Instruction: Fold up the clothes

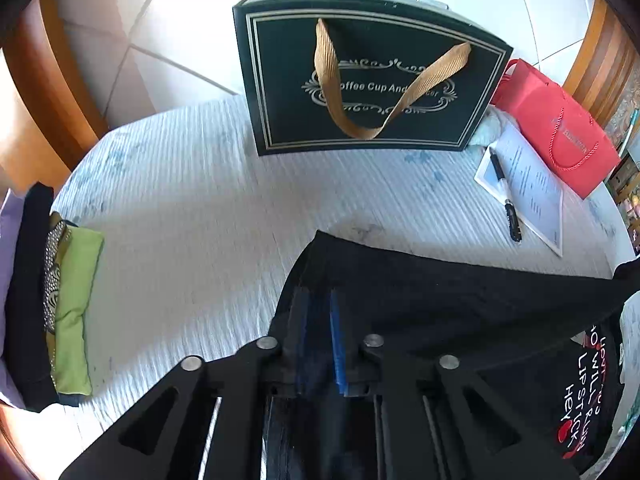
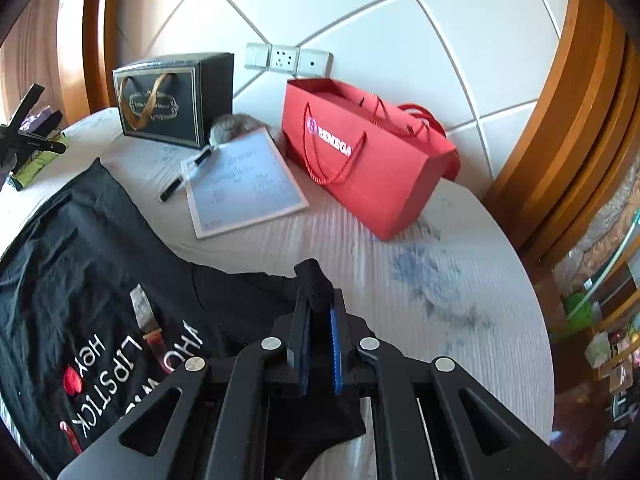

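A black T-shirt with white and red lettering lies on the white bed cover; it also shows in the right wrist view. My left gripper is shut on the shirt's edge, with black cloth pinched between its blue pads. My right gripper is shut on a bunched fold of the same shirt, and the cloth sticks out past its fingertips. The left gripper's body shows at the far left of the right wrist view.
A dark green gift box with a gold ribbon stands at the back. A red paper bag, a sheet of paper and a pen lie beside it. Folded clothes are stacked at the left. The padded headboard is behind.
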